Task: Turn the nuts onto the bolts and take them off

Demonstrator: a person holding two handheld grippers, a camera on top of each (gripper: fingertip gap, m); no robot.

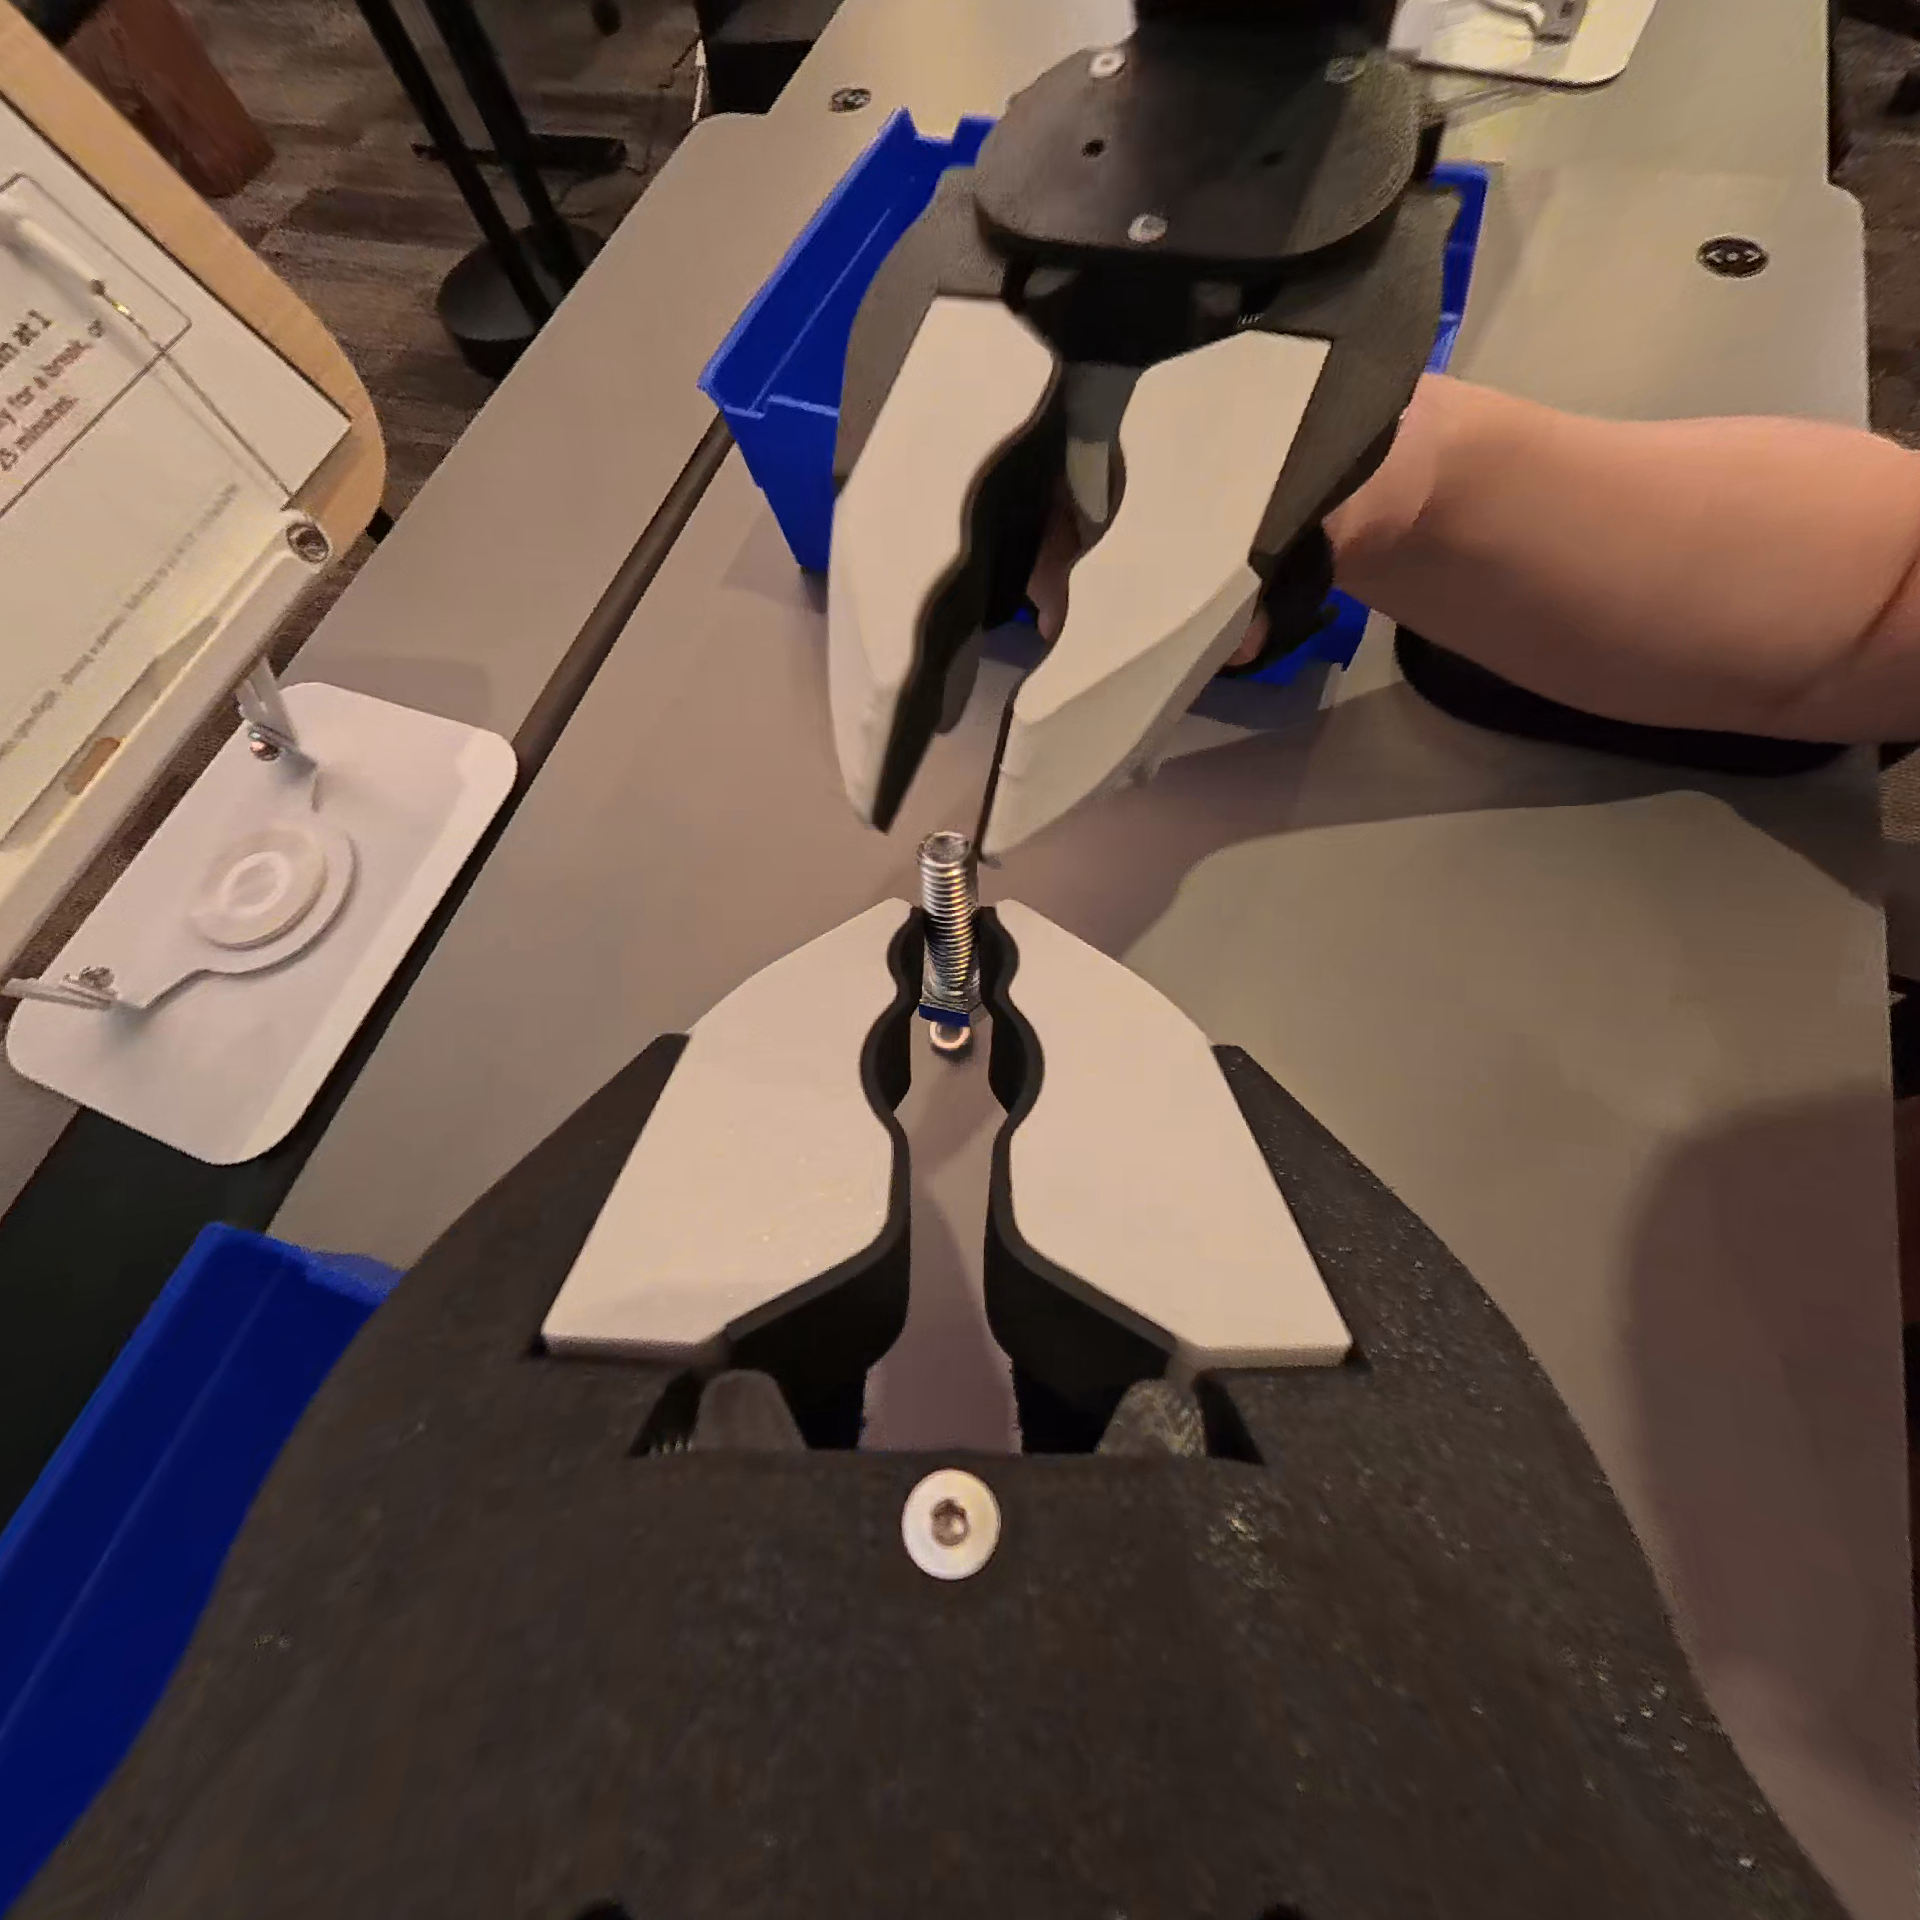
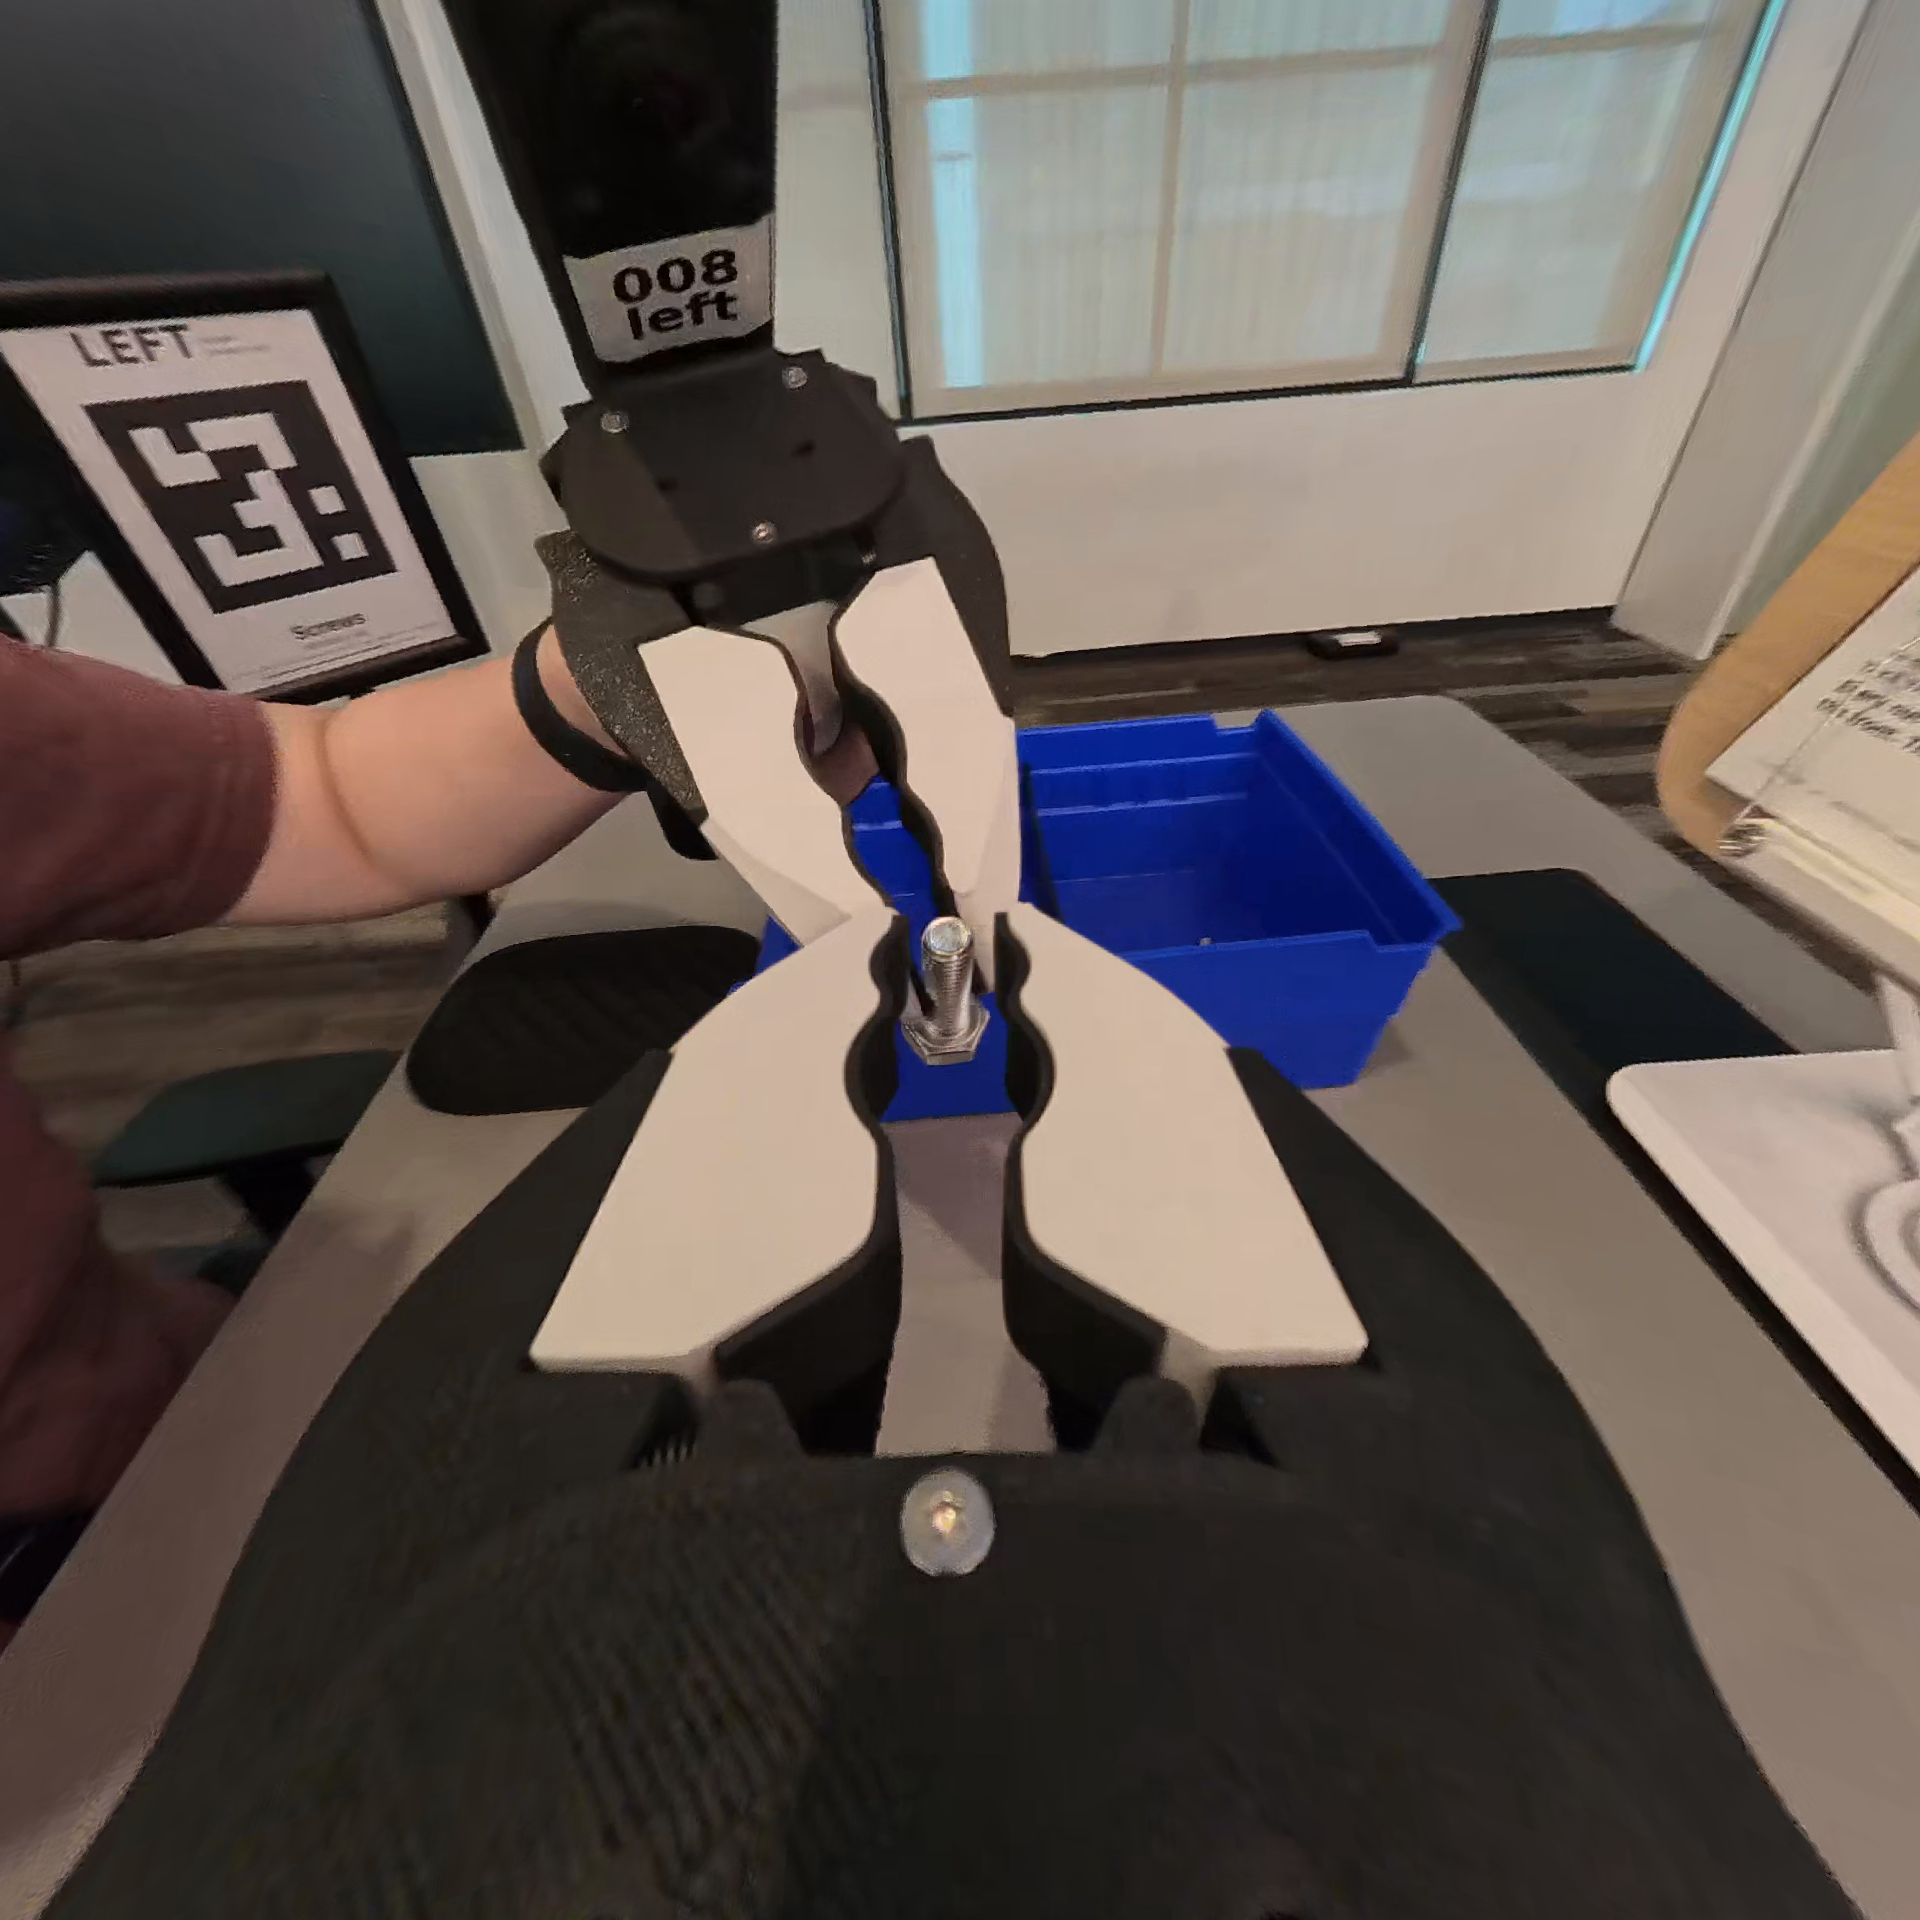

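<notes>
Left gripper (image 1: 951, 914) is clamped right down on the bolt (image 1: 945, 935). Its two grey fingers pinch the lower part of the threaded shank, and the rest sticks out past the tips, standing pretty much upright above the grey table (image 1: 623, 727).

There's a hex piece (image 2: 938, 1039) at the low end of the bolt. Honestly I can't tell from here if that's a nut or just the bolt's head.

Right gripper (image 2: 948, 925) comes in from the opposite side, tips pointing at the bolt's free end. Its fingers are only slightly parted and sit on either side of the shank. In its own camera there's a sliver of gap on both sides, so it looks loose around the bolt rather than squeezing it.

Between the left fingers you can also see a tiny shiny ring (image 1: 948, 1039) down on the table, too small to make out.

Further out:
- A blue bin (image 2: 1247, 862) sits on the table just behind the two tools.
- A second blue bin (image 1: 156, 1455) is close by the left gripper.
- The person's bare forearm (image 1: 1662, 582) reaches in from the side, resting on a black pad.
- A white stand base (image 1: 260, 935) sits off by the table's edge.
- A framed black-and-white marker sign (image 2: 239, 499) leans by the wall, with a big window (image 2: 1247, 187) behind it all.
</notes>
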